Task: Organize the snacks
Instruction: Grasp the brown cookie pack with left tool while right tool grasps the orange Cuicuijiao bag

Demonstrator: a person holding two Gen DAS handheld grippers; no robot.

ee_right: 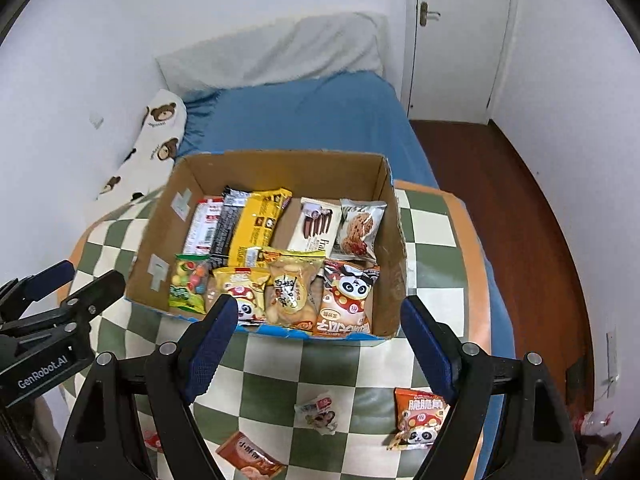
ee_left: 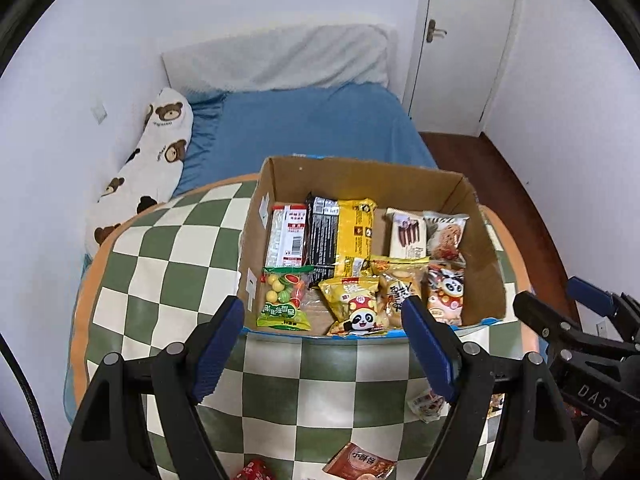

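Cardboard box (ee_right: 384,184), rectangular, frame centre, long axis left-right; glossy foil snack packets (ee_right: 256,224) inside standing lengthwise toward bed; both claws (ee_left: 324,344) (ee_right: 320,344) open, empty.

Bright even indoor light, soft faint shadows, strong fisheye bending at dark corners, slight softness throughout

Bear-print pillow (ee_left: 148,168) lies beside blue bed (ee_left: 312,128); white door (ee_left: 468,40) shut.
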